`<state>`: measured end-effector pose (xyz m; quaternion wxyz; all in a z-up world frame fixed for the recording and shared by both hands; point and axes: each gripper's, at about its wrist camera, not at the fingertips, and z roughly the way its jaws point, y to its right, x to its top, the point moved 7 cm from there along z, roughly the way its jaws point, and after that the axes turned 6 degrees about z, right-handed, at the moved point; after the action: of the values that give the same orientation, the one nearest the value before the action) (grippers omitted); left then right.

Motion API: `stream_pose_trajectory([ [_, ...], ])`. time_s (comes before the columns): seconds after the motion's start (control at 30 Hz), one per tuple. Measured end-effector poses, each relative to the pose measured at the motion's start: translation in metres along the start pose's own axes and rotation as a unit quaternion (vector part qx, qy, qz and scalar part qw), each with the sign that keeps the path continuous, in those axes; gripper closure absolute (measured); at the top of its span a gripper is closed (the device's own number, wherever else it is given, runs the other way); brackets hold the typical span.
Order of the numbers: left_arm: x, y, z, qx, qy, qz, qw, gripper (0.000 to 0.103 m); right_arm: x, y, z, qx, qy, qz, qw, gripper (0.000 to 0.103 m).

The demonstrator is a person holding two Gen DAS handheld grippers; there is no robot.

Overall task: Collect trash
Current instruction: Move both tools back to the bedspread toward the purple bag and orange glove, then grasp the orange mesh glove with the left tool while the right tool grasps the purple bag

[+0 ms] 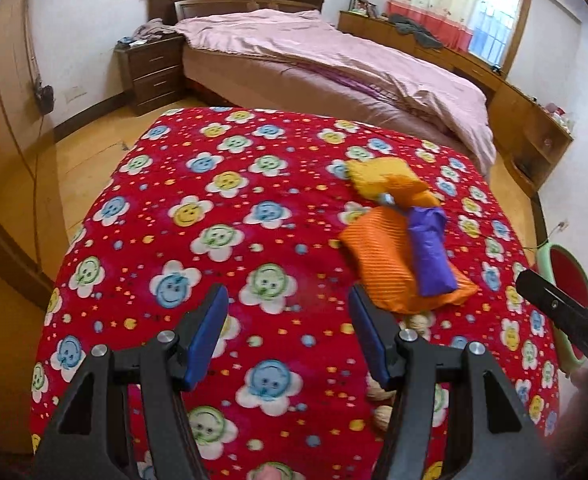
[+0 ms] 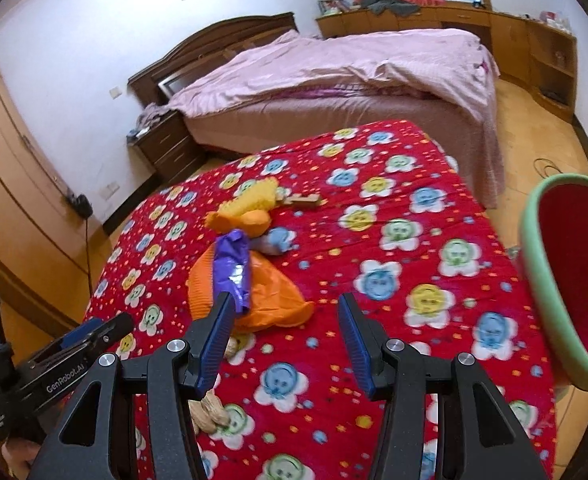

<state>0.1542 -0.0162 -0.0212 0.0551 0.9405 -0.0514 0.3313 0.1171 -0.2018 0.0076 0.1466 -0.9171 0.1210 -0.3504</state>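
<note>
Beneath both grippers spreads the red flower-print blanket, and to the right of the right gripper stands the green-rimmed bin. Ahead of that gripper's left finger lies the trash: an orange wrapper under a purple wrapper, with peanut shells nearer. Both it and the left gripper are released, holding nothing. Judged step: the approach; next, closing on a wrapper. "GenRobot.AI" reads on the left tool.
</note>
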Motion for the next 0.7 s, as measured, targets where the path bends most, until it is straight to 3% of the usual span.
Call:
stream_pose_trajectory([
  [0.53,-0.003,-0.018,0.025,0.004,-0.021,-0.018,0.9996,0.041,-0.007,-0.036,0.061,0.015,-0.042,-0.041,0.998,0.049],
  [0.57,-0.004,-0.018,0.025,0.004,-0.022,-0.018,0.9996,0.041,-0.007,-0.036,0.064,0.014,-0.045,-0.042,0.998,0.050],
  [0.7,-0.004,-0.016,0.028,-0.001,-0.026,-0.021,0.9995,0.041,-0.010,-0.037,0.074,0.014,-0.056,-0.048,0.997,0.071],
])
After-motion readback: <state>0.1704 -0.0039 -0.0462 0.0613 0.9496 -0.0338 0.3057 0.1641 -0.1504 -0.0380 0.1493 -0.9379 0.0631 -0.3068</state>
